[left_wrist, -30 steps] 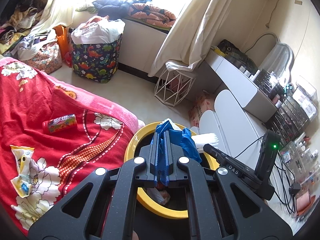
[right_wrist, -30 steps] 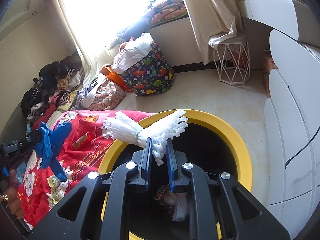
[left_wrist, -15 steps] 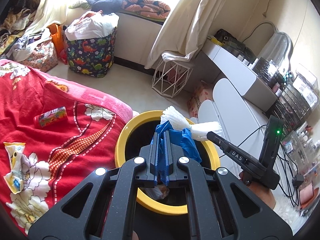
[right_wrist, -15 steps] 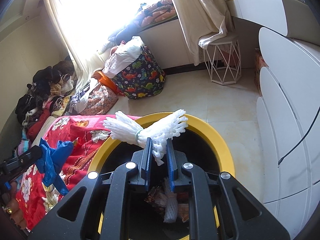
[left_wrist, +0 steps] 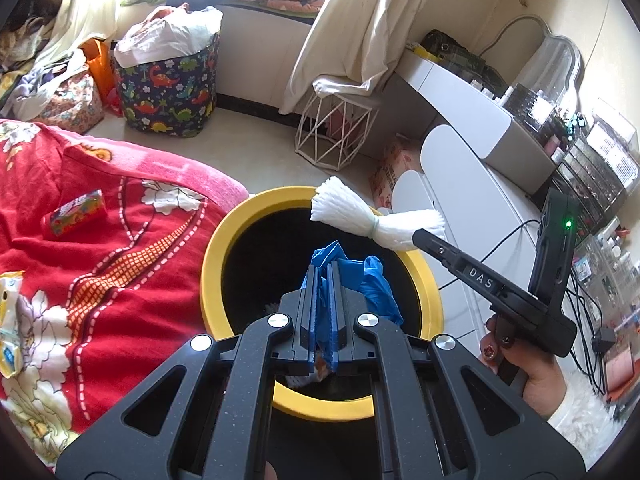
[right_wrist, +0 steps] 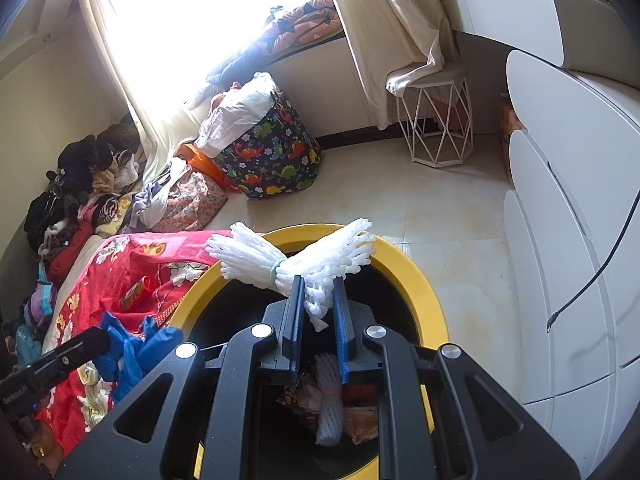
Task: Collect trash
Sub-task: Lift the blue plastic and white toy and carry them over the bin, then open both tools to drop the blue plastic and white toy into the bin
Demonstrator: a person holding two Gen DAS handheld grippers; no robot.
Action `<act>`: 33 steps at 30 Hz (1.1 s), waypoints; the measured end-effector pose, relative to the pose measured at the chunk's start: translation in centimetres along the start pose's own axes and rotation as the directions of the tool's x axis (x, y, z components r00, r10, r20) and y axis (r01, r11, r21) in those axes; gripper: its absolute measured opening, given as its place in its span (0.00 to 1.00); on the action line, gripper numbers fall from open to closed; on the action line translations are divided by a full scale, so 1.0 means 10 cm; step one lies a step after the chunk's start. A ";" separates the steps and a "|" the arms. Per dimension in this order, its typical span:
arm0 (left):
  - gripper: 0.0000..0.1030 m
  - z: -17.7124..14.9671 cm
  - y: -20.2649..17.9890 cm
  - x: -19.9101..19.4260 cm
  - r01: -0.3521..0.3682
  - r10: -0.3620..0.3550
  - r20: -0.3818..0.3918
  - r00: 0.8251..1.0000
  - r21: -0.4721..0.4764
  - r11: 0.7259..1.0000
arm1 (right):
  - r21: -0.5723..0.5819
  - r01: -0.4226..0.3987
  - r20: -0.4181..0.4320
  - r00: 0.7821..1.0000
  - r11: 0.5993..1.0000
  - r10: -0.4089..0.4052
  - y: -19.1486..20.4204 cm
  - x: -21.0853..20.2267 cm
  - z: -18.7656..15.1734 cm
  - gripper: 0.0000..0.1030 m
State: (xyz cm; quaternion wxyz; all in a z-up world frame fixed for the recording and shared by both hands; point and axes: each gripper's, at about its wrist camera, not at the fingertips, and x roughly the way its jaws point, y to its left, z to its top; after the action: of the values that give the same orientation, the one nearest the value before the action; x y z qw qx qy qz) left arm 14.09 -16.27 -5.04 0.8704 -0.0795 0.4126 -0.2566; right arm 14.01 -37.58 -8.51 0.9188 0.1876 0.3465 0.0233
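A bundle of white foam netting point(right_wrist: 296, 264), tied at its waist by a pale green band and splayed at both ends like a bow, is pinched at one tail between the blue pads of the right gripper point(right_wrist: 318, 312), whose jaws appear slightly parted around the soft mesh; it is held above the mouth of the yellow-rimmed bin point(right_wrist: 404, 268), presumably so that it will fall inside once released. A crumpled blue plastic glove point(left_wrist: 372, 280), thin and glossy, is clamped in the tightly closed left gripper point(left_wrist: 324, 276) and hangs over the same dark opening, apparently for the same reason. At the bottom of the bin another foam sleeve point(right_wrist: 330, 404) and crinkled wrappers point(right_wrist: 304, 396) are already lying. Beside the bin, on the plush red floral blanket point(left_wrist: 100, 264), a small colourful packet point(left_wrist: 78, 213) and a yellow snack wrapper point(left_wrist: 10, 320) are left uncollected.
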 end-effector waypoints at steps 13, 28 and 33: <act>0.02 -0.10 -0.08 0.23 0.004 -0.003 -0.066 0.998 0.023 1.000 | 0.001 -0.003 -0.009 1.000 1.000 0.003 0.01 0.02 -0.04 0.15; 0.46 -0.13 -0.08 0.37 -0.005 0.005 -0.105 0.994 0.003 1.000 | 0.006 -0.001 -0.004 1.000 1.000 0.001 0.01 0.03 -0.06 0.36; 0.81 -0.12 -0.01 0.28 -0.035 0.034 -0.072 0.997 -0.019 0.999 | 0.024 -0.005 0.014 1.000 1.000 0.005 -0.01 0.00 -0.05 0.56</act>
State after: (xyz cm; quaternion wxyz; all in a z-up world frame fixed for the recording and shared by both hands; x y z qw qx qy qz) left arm 14.65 -17.66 -7.67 0.8586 -0.0718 0.4472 -0.2401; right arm 13.67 -37.50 -8.86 0.9187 0.1997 0.3401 0.0201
